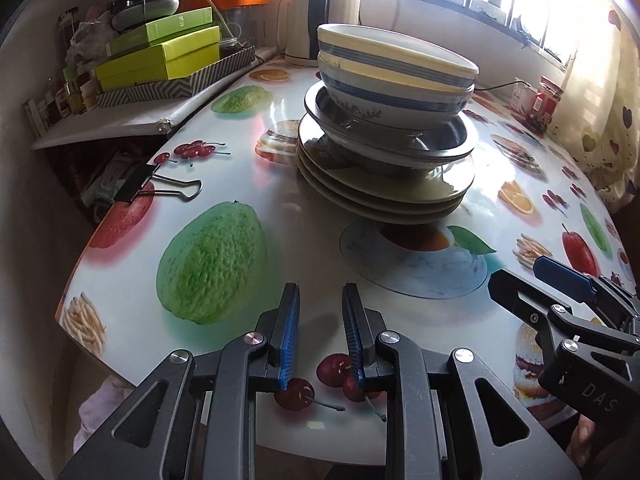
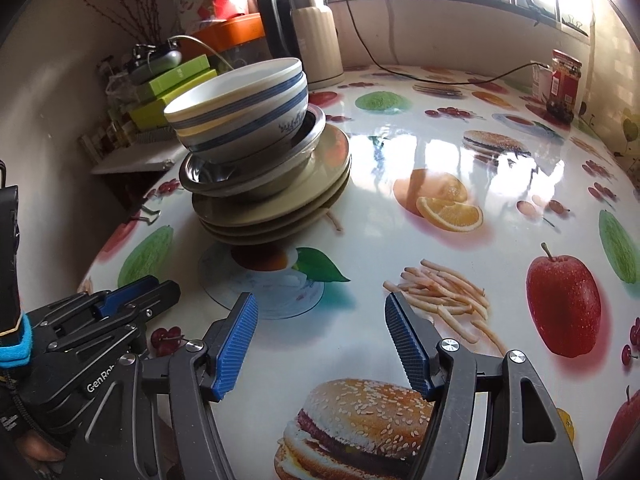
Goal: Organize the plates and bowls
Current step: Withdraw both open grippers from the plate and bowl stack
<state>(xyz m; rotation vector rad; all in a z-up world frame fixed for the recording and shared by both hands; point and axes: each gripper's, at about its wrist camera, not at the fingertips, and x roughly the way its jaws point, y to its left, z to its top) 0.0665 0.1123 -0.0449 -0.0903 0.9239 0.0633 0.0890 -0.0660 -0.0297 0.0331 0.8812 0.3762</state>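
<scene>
Judging the stack (image 1: 386, 132) first: two blue-striped bowls (image 2: 240, 108) nested on top, a steel dish (image 1: 460, 142) under them, three cream plates (image 2: 276, 208) at the bottom, all standing together on the fruit-printed counter (image 2: 500, 216), well apart from both tools. Looks neatly piled already, so probably either close to done or about to be taken apart and sorted by kind; cannot tell which.

Left hand-held gripper (image 1: 320, 332): narrow gap between the blue pads, nothing in it, low over the near edge of the counter. Right hand-held gripper (image 2: 324, 340): set wide, empty, also low and just beside the left one.

For a clean next move, probably:
- Take the top bowl alone, by its rim, with the wide right tool.
- Widen the left first if it must steady the lower bowl or the steel dish.
- Lift straight up; the nested bowls already sit tilted and could drag one another.
- Avoid nudging the plates sideways, since the glossy counter looks slippery.
</scene>
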